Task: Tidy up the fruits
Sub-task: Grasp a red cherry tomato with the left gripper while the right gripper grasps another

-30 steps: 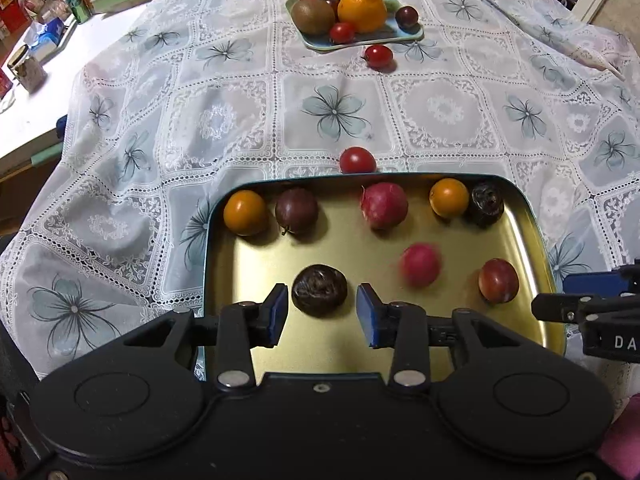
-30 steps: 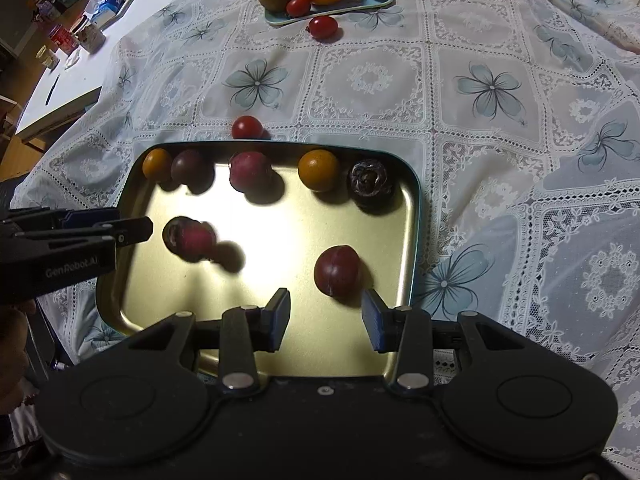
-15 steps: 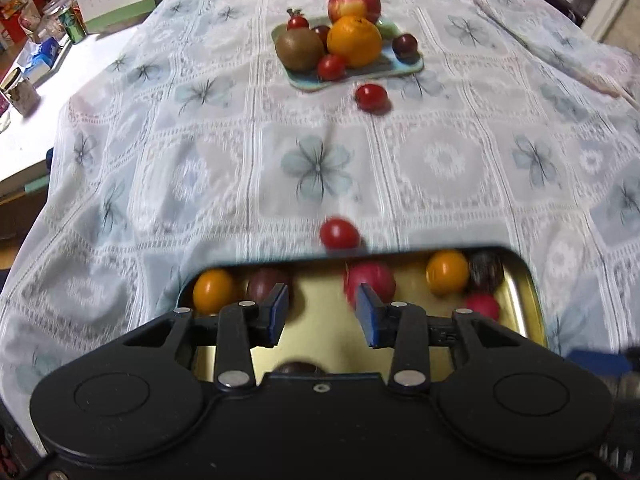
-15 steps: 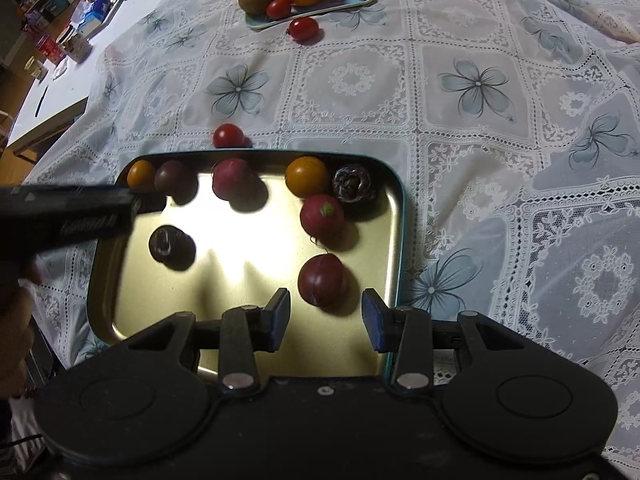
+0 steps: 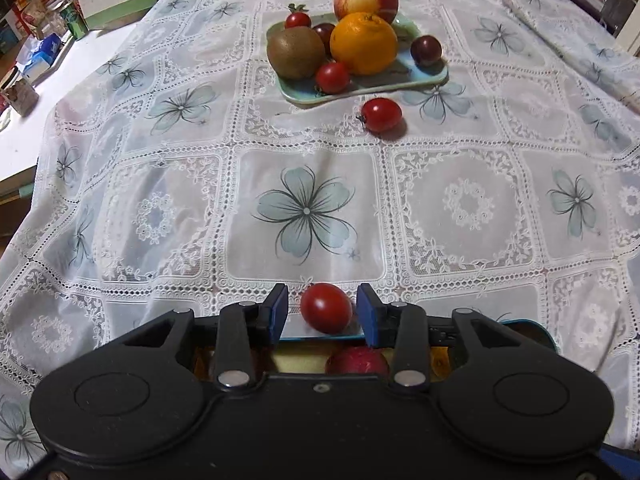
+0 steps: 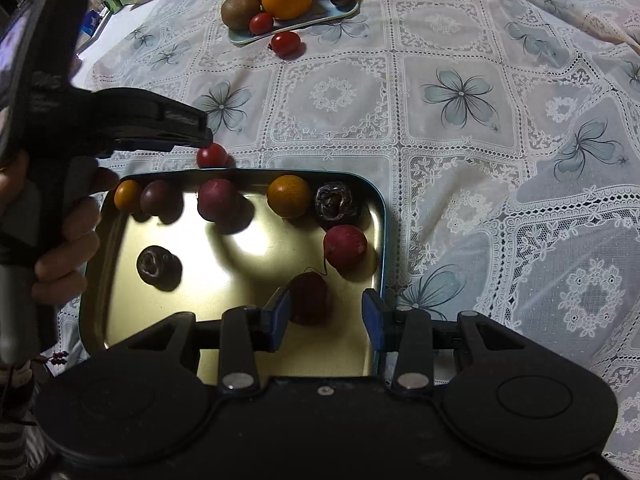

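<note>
Fruits lie on a lace tablecloth (image 5: pixel 308 208): a gold metal tray (image 6: pixel 240 256) holds several, a small red tomato (image 5: pixel 326 307) sits just beyond its rim. Left gripper (image 5: pixel 322 310) brackets it, open; closing off-centre could roll it away. Right gripper (image 6: pixel 326 312) open, by a dark plum (image 6: pixel 310 298).

The left gripper's (image 5: pixel 322 309) body hides most of the gold tray (image 5: pixel 532 330); its fruits barely show.
</note>
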`<state>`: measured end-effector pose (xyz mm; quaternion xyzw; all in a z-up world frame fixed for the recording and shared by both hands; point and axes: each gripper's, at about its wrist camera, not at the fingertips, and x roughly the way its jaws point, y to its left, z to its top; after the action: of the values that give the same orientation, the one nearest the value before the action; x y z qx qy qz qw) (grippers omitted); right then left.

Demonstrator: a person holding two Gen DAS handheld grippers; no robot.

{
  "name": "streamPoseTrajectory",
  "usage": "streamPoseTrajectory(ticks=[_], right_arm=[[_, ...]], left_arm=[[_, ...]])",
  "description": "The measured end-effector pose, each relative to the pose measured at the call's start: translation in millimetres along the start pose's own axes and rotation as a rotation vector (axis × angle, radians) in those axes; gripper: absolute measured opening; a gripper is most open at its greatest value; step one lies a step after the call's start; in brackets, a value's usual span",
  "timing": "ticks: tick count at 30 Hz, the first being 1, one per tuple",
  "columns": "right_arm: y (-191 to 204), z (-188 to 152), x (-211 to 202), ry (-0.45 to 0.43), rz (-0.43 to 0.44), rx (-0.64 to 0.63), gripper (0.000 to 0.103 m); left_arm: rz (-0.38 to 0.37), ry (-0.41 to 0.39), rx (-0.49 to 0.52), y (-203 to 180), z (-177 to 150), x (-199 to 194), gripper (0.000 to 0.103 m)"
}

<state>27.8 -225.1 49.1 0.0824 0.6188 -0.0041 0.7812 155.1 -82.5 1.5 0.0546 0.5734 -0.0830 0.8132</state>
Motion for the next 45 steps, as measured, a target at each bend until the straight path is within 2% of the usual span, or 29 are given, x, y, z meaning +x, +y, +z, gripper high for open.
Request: streamPoseTrajectory(ticks=[20, 21, 25, 35, 41, 45], right_arm=[[-2, 3, 9, 0.008, -0.017, 0.007, 0.042], [-2, 4, 10, 0.009, -0.019, 0.009, 0.042], [-1, 11, 14, 0.010, -0.025, 0.017, 0.042], [2, 60, 23, -0.061, -0.045, 0.054, 0.042], [13, 108, 43, -0.112, -0.043, 0.061, 0.042], [25, 143, 68, -0.110, -0.022, 0.058, 0.042]], left_arm=[[0.033, 0.056, 0.001, -5, -3, 34, 0.048], [0.030, 0.055, 0.000, -5, -3, 34, 0.041], [-0.023, 0.050, -0.040, 4, 2, 31, 0.041], [-0.042, -0.008, -0.092, 40, 5, 0, 0.041], [0.012, -0.058, -0.086, 61, 2, -11, 0.041], [0.008, -0.056, -0.108, 77, -1, -9, 0.041]])
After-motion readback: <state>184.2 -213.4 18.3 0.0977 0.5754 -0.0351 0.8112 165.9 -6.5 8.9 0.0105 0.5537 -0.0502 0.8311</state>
